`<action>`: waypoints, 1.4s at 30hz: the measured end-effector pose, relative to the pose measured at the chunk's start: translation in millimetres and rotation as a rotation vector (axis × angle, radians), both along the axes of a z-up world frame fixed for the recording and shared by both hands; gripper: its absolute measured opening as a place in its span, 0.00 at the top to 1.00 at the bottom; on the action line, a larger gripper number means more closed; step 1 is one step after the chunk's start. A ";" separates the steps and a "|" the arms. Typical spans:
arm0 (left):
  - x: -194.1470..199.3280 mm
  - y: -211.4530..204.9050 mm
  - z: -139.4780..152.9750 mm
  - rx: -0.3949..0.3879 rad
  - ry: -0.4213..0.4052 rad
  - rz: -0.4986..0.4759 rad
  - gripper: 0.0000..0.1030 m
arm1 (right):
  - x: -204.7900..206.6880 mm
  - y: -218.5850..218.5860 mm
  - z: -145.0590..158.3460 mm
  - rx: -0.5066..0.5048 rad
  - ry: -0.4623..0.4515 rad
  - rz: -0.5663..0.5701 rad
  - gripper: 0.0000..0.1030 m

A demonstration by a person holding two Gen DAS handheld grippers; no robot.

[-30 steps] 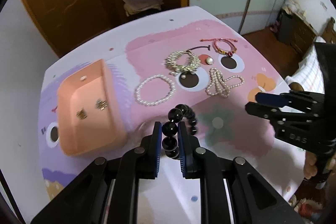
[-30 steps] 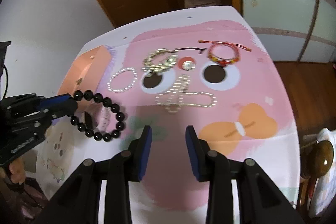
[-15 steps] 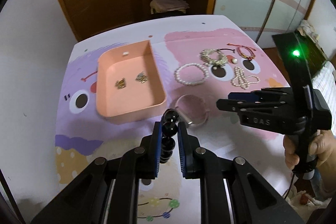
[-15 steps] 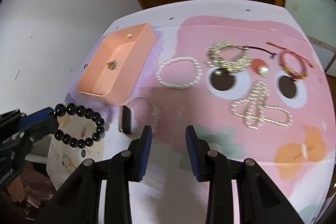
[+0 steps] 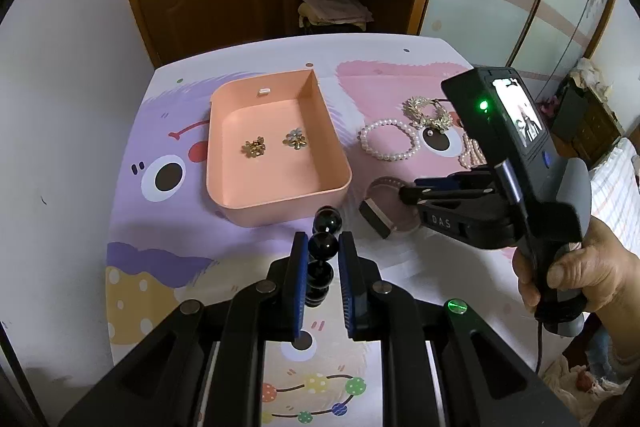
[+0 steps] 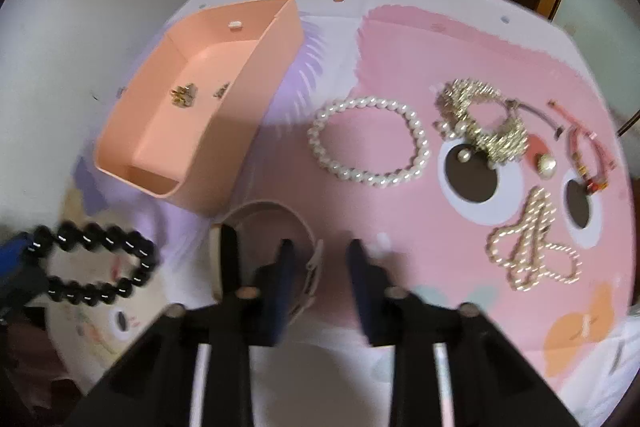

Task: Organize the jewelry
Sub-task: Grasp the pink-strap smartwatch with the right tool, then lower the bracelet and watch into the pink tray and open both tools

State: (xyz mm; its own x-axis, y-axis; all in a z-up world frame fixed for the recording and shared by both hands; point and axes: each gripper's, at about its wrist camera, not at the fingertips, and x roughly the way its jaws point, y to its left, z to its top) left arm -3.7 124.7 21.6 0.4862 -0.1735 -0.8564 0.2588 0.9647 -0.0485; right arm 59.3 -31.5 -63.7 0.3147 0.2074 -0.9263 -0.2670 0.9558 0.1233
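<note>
Left wrist view: pink tray [image 5: 335, 169] holds two flower earrings [image 5: 253, 148]; black bead bracelet [image 5: 323, 246] clamped in left gripper [image 5: 323, 259]; right gripper [image 5: 404, 191] closing over a watch [image 5: 374, 217].

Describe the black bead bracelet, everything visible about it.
The black bead bracelet is a loop of large, round, glossy black beads, glass or polished stone by their shine. The left gripper holds it clamped between blue pads, one bead squeezed in the jaws and the next poking out ahead. The right wrist view shows the rest hanging free as an open loop, off the tabletop. It hangs close to the near corner of the pink tray, outside it, touching nothing but the pads.
</note>
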 end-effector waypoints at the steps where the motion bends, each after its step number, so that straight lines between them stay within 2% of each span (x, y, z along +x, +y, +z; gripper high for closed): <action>1: -0.1 1.5 0.4 -0.004 -0.001 0.001 0.88 | -0.7 2.4 0.3 -0.007 0.000 0.009 0.93; 4: -0.2 5.2 3.2 -0.017 -0.008 0.002 0.88 | -3.9 7.9 1.9 -0.045 -0.008 0.019 0.94; 9: -2.7 9.4 13.5 -0.023 -0.030 -0.005 0.88 | -12.1 6.2 15.5 -0.041 -0.039 0.019 0.94; 20: 2.4 17.1 61.7 -0.018 -0.139 0.001 0.88 | -29.5 -5.0 106.2 0.020 -0.196 0.011 0.94; 24: 14.5 17.8 79.3 -0.031 -0.189 0.015 0.88 | -18.1 2.9 134.4 0.049 -0.240 0.012 0.94; 27: 26.5 18.2 82.2 -0.044 -0.206 0.030 0.88 | -7.1 8.6 147.4 0.075 -0.253 -0.002 0.94; 33: 51.6 14.5 59.6 -0.077 -0.176 0.058 0.88 | 29.6 24.9 144.4 0.133 -0.233 -0.048 0.94; 42: 95.6 19.2 -9.4 -0.140 -0.059 0.109 0.88 | 78.7 57.6 95.9 0.157 -0.173 -0.073 0.94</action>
